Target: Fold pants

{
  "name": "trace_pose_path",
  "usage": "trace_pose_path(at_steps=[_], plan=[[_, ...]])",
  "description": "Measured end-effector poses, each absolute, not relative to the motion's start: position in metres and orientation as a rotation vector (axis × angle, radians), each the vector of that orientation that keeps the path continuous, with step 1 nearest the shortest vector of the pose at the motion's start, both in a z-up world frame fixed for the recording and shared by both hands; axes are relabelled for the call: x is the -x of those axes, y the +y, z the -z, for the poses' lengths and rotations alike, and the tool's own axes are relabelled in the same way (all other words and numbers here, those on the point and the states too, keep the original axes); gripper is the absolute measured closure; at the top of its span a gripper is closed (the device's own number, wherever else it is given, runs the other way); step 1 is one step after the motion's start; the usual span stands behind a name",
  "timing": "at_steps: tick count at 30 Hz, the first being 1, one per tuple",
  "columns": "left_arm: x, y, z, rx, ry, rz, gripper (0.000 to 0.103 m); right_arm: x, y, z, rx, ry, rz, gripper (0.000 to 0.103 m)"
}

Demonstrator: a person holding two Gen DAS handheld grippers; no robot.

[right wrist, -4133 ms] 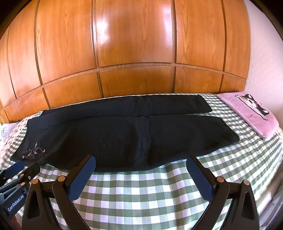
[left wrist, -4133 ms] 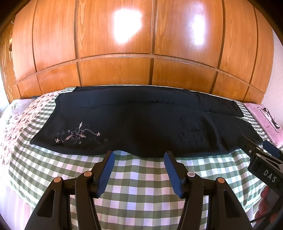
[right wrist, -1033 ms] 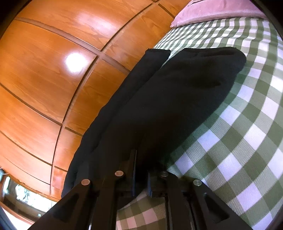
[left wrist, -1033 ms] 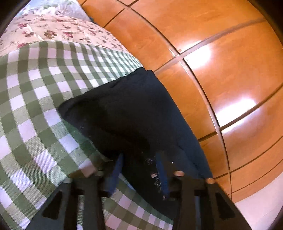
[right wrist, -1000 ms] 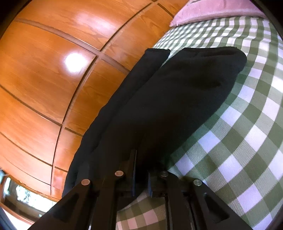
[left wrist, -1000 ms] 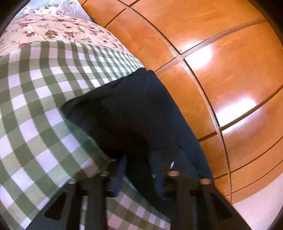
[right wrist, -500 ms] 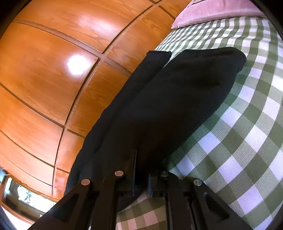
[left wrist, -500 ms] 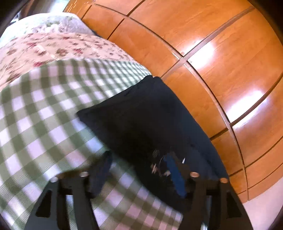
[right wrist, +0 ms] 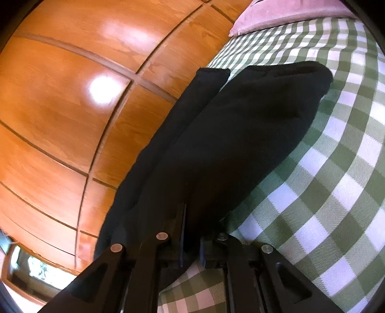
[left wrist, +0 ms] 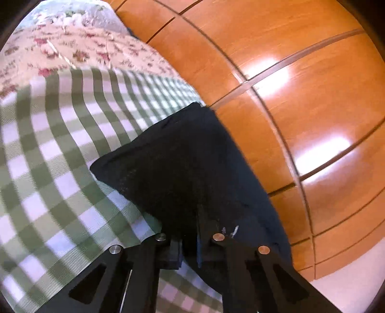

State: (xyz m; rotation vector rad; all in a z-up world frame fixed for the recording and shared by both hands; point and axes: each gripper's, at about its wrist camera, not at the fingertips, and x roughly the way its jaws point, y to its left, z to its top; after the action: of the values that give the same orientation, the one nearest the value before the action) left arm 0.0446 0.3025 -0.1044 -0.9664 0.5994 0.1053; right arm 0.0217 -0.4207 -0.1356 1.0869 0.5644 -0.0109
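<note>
Left gripper (left wrist: 190, 243) has its jaws pinched nearly together on the near edge of the black pants (left wrist: 182, 166), close to a bit of pale embroidery. These lie across the green-checked bedspread (left wrist: 48, 168), beside the floral sheet (left wrist: 72, 48) and against the wooden headboard (left wrist: 288, 96). Right gripper (right wrist: 191, 240) is likewise clamped on dark fabric along the near leg (right wrist: 240, 134), whose hem points toward a pink pillow (right wrist: 284, 14).
</note>
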Motion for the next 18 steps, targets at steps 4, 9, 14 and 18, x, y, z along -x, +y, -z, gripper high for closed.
trace_pose_path(at_steps=[4, 9, 14, 18], plan=[[-0.025, 0.304, 0.087, 0.944, 0.574, -0.060, 0.097, -0.015, -0.425, 0.126, -1.051, 0.561, 0.022, 0.095], [0.012, 0.301, 0.070, 0.919, 0.559, -0.027, 0.097, 0.003, -0.430, 0.117, -1.023, 0.567, 0.021, 0.095], [0.049, 0.301, 0.068, 0.914, 0.564, -0.035, 0.097, 0.025, -0.433, 0.117, -1.019, 0.578, 0.021, 0.095], [0.068, 0.303, 0.077, 0.937, 0.576, -0.060, 0.097, 0.044, -0.434, 0.119, -1.034, 0.589, 0.018, 0.095]])
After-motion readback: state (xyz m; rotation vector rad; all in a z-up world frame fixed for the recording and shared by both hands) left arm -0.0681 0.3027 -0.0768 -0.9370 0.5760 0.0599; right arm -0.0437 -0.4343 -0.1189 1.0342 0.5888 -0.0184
